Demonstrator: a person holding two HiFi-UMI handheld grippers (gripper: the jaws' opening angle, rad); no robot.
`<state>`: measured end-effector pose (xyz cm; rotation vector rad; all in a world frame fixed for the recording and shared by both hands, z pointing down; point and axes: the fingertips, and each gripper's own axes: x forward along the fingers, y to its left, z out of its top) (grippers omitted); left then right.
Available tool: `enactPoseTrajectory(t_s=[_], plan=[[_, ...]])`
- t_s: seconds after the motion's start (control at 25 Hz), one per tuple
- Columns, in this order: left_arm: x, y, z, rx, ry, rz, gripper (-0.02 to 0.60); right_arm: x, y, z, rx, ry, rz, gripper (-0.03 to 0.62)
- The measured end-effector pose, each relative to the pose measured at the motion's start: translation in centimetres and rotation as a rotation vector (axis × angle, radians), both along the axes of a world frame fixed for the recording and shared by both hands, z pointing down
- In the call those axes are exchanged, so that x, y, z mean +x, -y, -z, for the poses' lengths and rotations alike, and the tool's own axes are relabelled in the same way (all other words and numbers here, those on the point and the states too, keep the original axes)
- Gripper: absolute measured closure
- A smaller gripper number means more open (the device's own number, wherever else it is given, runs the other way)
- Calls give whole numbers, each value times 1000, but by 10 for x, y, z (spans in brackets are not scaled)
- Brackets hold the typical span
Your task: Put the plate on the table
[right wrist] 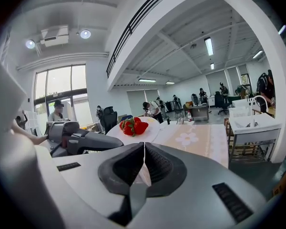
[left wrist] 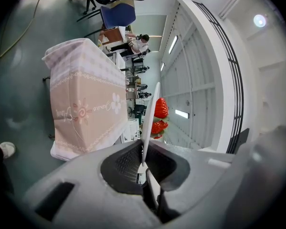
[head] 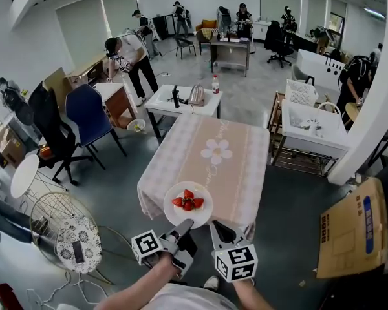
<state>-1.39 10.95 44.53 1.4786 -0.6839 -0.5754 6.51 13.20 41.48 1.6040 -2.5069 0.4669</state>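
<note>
Carry step: left gripper [head: 183, 227] and right gripper [head: 218, 228] both pinch the plate [head: 172, 210] by its rim, lower centre of frame, at the table's [head: 236, 166] near edge. Next, I'd say: keep it level and set it down.

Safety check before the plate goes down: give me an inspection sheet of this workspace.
Surface: table under a pink cloth with a flower print.
Job's things: plate of strawberries, held by the table's near edge, not set down.
Clutter: nothing seen on the cloth.
Grippers: left tongs and right tongs both shut on the plate's rim.
Cables: one cable curves across the floor.
Surroundings: blue chair, cardboard, a person bending at a desk behind.
</note>
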Motion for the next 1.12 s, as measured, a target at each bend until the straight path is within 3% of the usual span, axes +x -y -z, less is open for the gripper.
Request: enactPoseTrajectory(t_s=[0.48, 1.12], plan=[[-26, 37, -11, -12, 20, 49, 561, -23, 39, -18, -35, 8, 62, 589], [-47, 166, -33, -49, -55, -89, 561, -49, 154, -32, -97, -25, -108, 589]])
